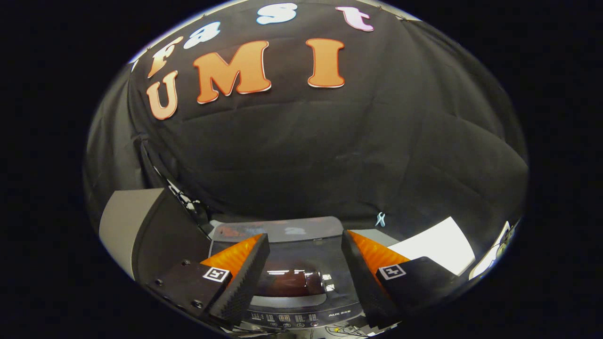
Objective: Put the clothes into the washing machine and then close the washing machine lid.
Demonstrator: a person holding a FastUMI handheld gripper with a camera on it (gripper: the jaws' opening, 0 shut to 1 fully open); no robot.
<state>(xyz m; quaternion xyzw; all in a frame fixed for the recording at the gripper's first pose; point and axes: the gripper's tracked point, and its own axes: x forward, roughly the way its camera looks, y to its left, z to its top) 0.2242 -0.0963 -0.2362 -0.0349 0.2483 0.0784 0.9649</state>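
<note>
A grey top-loading washing machine (282,231) stands just below and ahead of my gripper (305,238). Its dark glossy lid (301,263) looks to lie flat over the tub, with light streaks reflected on it. A dim reddish shape (289,285) shows through the lid; I cannot tell what it is. The control panel (292,318) runs along the machine's near edge. My gripper hangs open above the lid, its fingers spread wide to either side and nothing between them.
A grey and black box-like unit (141,226) stands to the left of the machine. A white flat surface (433,247) lies to its right. A small pale clip (380,219) hangs on the black cloth wall behind.
</note>
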